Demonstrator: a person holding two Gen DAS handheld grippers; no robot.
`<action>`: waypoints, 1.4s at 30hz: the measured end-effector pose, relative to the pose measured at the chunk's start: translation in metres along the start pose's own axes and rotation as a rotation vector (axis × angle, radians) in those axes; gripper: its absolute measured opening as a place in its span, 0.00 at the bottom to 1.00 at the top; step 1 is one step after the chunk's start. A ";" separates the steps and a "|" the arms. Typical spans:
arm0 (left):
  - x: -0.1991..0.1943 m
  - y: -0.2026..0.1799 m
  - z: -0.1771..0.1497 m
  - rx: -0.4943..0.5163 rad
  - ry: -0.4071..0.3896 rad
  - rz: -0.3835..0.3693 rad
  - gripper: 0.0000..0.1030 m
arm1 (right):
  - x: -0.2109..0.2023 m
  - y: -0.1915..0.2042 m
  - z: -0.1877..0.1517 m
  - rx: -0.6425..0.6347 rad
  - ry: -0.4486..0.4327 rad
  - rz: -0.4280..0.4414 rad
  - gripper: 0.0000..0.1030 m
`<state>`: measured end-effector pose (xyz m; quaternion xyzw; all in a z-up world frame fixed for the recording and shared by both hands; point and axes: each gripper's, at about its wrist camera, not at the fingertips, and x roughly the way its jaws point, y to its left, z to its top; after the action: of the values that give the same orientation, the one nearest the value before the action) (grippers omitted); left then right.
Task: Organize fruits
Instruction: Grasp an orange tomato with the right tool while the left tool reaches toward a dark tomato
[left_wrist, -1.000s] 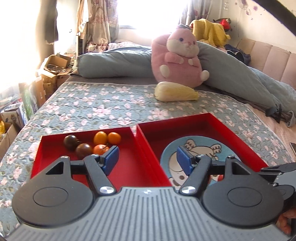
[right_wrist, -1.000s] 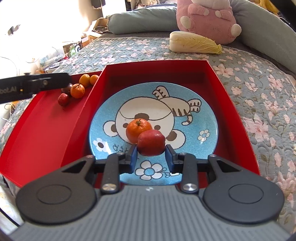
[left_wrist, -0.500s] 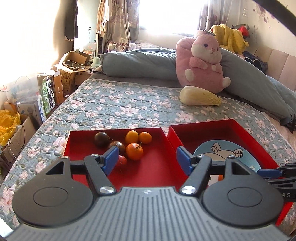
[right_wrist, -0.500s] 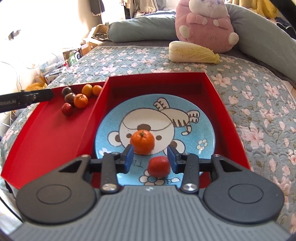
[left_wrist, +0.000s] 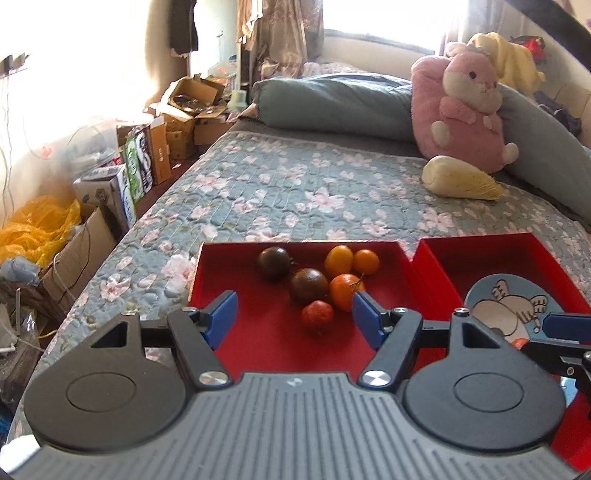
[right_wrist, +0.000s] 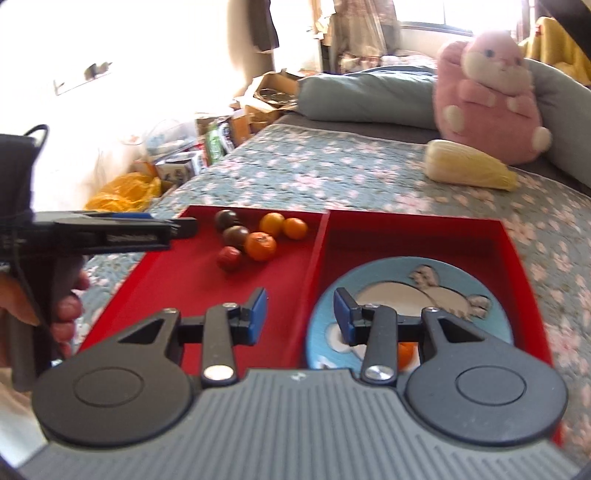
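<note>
Two red trays sit side by side on the bed. The left tray (left_wrist: 266, 343) holds several small fruits: two dark ones (left_wrist: 273, 263), yellow and orange ones (left_wrist: 338, 259), a tangerine (left_wrist: 345, 291) and a small red fruit (left_wrist: 317, 314). The right tray (right_wrist: 413, 236) holds a blue cartoon plate (right_wrist: 417, 295) with a tangerine (right_wrist: 406, 354) partly hidden behind my right gripper. My left gripper (left_wrist: 294, 320) is open and empty just short of the red fruit. My right gripper (right_wrist: 298, 317) is open and empty above the wall between the trays.
A pale cabbage (left_wrist: 458, 182) and a pink plush toy (left_wrist: 465, 114) lie on the floral quilt (left_wrist: 295, 184) behind the trays. Cardboard boxes (left_wrist: 155, 144) and a yellow bag (left_wrist: 40, 229) crowd the floor left of the bed.
My right gripper let go of the red fruit onto the plate, opened, and swung left and up. My left gripper swung left, bringing the fruit pile between its fingers.
</note>
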<state>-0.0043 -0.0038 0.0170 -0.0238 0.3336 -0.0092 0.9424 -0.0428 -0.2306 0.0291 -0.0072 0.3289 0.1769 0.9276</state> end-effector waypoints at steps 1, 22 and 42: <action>0.005 0.004 -0.001 -0.015 0.017 0.013 0.71 | 0.006 0.007 0.004 -0.015 0.004 0.013 0.41; 0.054 0.000 -0.012 -0.095 0.151 0.089 0.71 | 0.154 0.028 0.050 0.073 0.147 0.045 0.39; 0.095 -0.007 -0.007 -0.136 0.158 0.059 0.71 | 0.147 0.019 0.054 0.097 0.105 0.054 0.37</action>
<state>0.0647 -0.0146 -0.0475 -0.0770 0.4071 0.0391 0.9093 0.0896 -0.1580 -0.0163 0.0373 0.3855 0.1853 0.9031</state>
